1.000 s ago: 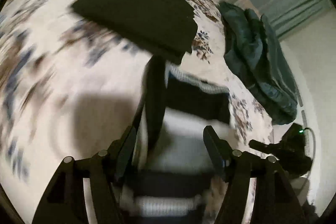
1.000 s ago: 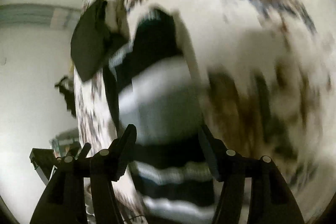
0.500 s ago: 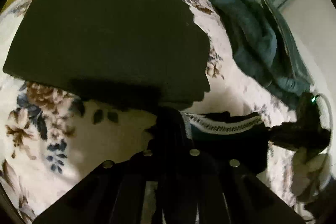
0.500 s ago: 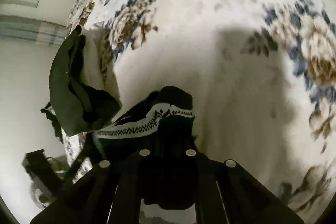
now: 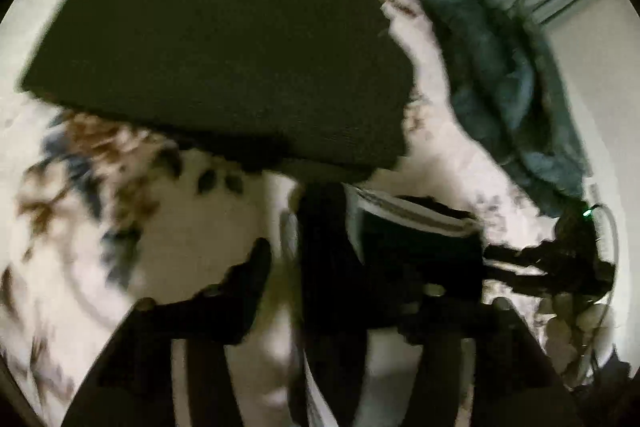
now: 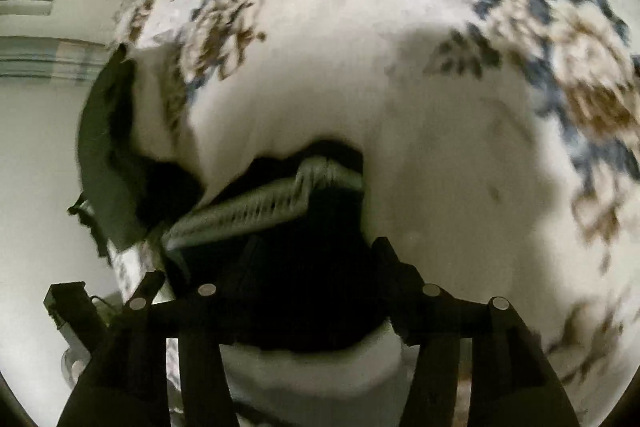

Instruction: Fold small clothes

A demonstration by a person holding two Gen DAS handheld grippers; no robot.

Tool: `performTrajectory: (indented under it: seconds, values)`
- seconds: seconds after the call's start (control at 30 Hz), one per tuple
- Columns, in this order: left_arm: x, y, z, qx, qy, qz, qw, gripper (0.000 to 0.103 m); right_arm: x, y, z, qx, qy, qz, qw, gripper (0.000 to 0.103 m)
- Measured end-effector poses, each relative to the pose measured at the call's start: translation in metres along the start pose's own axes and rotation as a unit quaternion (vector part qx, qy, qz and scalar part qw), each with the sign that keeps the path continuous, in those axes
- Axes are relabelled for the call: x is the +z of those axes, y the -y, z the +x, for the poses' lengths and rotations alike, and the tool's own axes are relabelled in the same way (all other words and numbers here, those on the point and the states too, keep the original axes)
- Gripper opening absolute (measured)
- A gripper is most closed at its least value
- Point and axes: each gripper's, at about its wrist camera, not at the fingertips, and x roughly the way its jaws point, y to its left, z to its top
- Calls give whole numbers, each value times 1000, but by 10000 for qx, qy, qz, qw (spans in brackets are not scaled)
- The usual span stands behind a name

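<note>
On the bedspread point(image 5: 168, 227) I see the folded cloth point(image 5: 224, 43) lying behind the small garment point(image 5: 416, 239), with the heaped clothes point(image 5: 508, 91) to its right.

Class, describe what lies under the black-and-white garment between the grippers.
The black-and-white garment lies on the floral bedsheet. Whatever is directly beneath it is covered by its own fabric.

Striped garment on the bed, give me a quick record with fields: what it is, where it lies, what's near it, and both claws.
item: black garment with white patterned band
surface: floral bedspread
beside it: folded dark cloth
further off: teal clothes pile
left claw: open, garment between fingers
right claw: open, garment between fingers
</note>
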Motion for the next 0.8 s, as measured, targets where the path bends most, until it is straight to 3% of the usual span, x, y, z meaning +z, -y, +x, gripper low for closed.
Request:
performTrajectory:
  seconds: [0.17, 0.37, 0.57, 0.67, 0.73, 0.77, 0.8]
  values:
    - [-65, 11, -70, -12, -68, 16, 10000, 53, -87, 19, -43, 62, -336, -146, 9993, 57]
    - [-201, 9, -135, 386, -751, -299, 9960, 53, -223, 66, -57, -122, -1125, -159, 9934, 57]
    - [-328, -10, -131, 794, -1665, -762, 9799, 53, -350, 126, -25, -168, -1864, 355, 9817, 57]
    - [-373, -17, -123, 804, -1831, -920, 9755, 51, -398, 148, -5, -94, -2102, 580, 9759, 57]
    - [-387, -14, -119, 761, -1810, -845, 9769, 16, -423, 156, 5, -129, -2170, 653, 9739, 57]
    - [-395, -11, -117, 851, -1807, -766, 9768, 6, -431, 158, 10, -154, -2160, 646, 9741, 57]
    - [-396, -9, -121, 839, -1698, -741, 9791, 6, -438, 158, 13, -176, -2126, 646, 9748, 56]
